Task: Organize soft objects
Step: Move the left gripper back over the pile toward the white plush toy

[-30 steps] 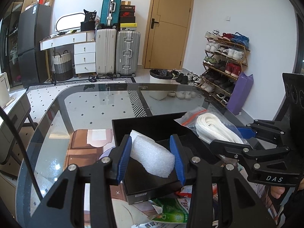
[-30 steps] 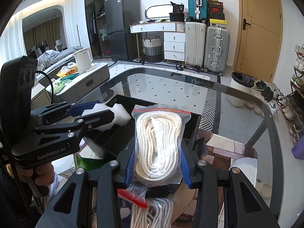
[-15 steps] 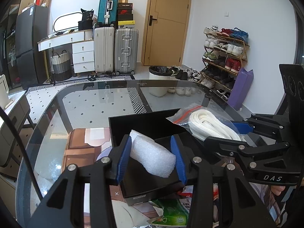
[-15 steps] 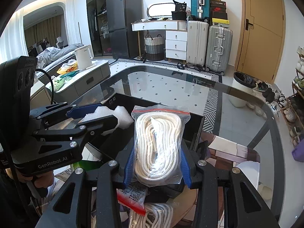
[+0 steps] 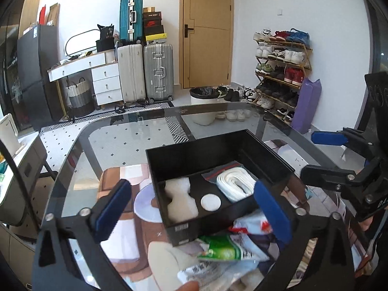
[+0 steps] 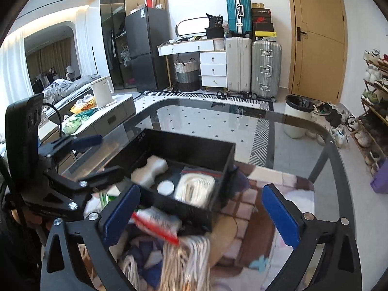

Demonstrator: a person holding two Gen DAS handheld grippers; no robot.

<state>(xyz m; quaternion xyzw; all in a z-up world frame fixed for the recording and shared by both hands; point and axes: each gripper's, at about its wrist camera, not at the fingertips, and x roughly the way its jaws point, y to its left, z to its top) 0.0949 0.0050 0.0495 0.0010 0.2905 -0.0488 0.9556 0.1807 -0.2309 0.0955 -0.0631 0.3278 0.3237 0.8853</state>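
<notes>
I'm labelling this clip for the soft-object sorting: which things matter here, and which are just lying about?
Job: black box, foam piece, bagged rope, unsorted pile, both open grippers, left and right.

Lying about: suitcases, shoe rack, bin.

White walls and a tan wooden door [image 5: 207, 31] at the back. Beside the door, a silver suitcase [image 5: 158, 71], a cream suitcase [image 5: 131, 72], a teal suitcase [image 5: 131, 19] stacked above, shoe boxes [image 5: 153, 28] alongside. Left of these, a white drawer unit [image 5: 106, 83], a woven basket [image 5: 78, 97], a dark fridge [image 6: 145, 48]. Along the right wall, a shoe rack [image 5: 281, 68] full of shoes, a purple mat [image 5: 306, 105] leaning near it. White bin [image 5: 206, 108] on pale floor tiles with dark diamonds. Curtained, brightly lit alcove [image 6: 48, 60] far left. Glass-topped counter [image 5: 126, 140] in front.
</notes>
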